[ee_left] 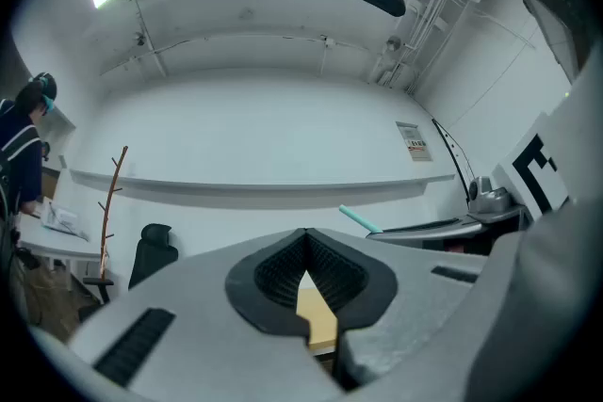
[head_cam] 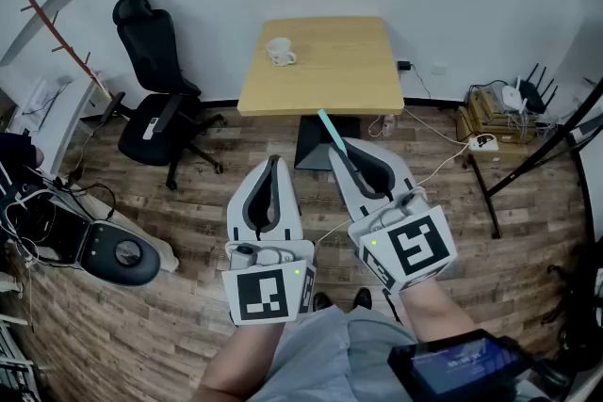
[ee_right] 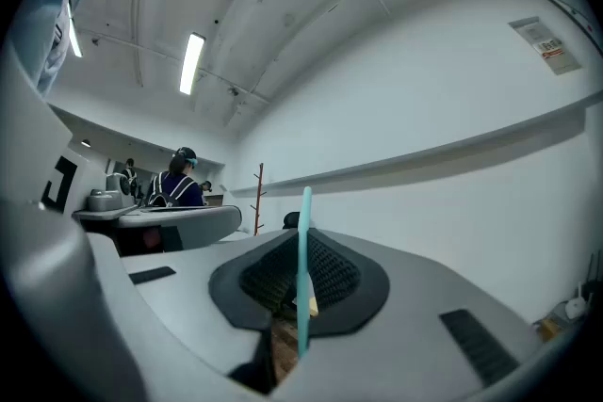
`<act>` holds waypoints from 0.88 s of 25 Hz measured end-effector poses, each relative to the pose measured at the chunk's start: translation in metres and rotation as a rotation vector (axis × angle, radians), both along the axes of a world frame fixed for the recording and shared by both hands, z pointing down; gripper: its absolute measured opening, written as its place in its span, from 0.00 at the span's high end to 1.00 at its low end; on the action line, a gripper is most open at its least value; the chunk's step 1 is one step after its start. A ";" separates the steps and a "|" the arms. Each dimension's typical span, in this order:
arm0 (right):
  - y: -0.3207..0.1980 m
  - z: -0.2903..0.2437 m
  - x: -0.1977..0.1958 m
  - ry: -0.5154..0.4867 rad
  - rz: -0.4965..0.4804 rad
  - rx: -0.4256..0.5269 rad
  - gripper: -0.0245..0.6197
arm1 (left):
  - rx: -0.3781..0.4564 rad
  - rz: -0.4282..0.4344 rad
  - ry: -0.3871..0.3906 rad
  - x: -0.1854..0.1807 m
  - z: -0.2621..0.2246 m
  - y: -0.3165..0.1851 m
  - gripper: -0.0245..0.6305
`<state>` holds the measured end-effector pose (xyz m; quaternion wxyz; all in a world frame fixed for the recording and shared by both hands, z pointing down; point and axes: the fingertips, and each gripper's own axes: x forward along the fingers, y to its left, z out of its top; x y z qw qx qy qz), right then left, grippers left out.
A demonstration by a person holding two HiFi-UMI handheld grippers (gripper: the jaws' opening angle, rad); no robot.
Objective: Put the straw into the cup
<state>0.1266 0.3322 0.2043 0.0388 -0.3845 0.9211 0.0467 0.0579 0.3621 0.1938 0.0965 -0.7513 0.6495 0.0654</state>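
Note:
A white cup point(head_cam: 280, 52) stands near the far left corner of a light wooden table point(head_cam: 330, 80), well ahead of both grippers. My right gripper point(head_cam: 339, 147) is shut on a teal straw point(head_cam: 329, 128), whose tip juts forward toward the table's near edge. In the right gripper view the straw point(ee_right: 304, 268) rises upright between the closed jaws. My left gripper point(head_cam: 274, 162) is shut with nothing in it, held beside the right one over the wood floor. From the left gripper view the straw point(ee_left: 358, 219) shows at the right.
A black office chair point(head_cam: 155, 89) stands left of the table. A robot base with cables point(head_cam: 104, 249) sits at the left. Cables, a power strip point(head_cam: 482, 142) and boxes lie right of the table. A coat rack point(head_cam: 57, 33) leans at the far left.

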 end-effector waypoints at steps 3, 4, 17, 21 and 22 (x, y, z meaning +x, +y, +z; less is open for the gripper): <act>-0.001 0.000 -0.001 0.000 0.000 -0.001 0.93 | 0.000 0.000 0.003 -0.001 0.000 -0.001 0.96; -0.001 0.000 -0.002 -0.001 0.001 -0.002 0.93 | 0.000 -0.001 0.005 -0.003 0.000 -0.001 0.96; -0.009 -0.003 -0.039 -0.026 0.037 -0.020 0.93 | 0.003 0.000 0.033 -0.059 0.001 -0.008 0.96; -0.012 -0.007 -0.049 -0.031 0.061 -0.012 0.93 | -0.003 0.003 0.038 -0.080 0.006 -0.013 0.96; -0.013 -0.006 -0.051 -0.029 0.065 -0.011 0.93 | -0.007 0.001 0.041 -0.085 0.009 -0.015 0.96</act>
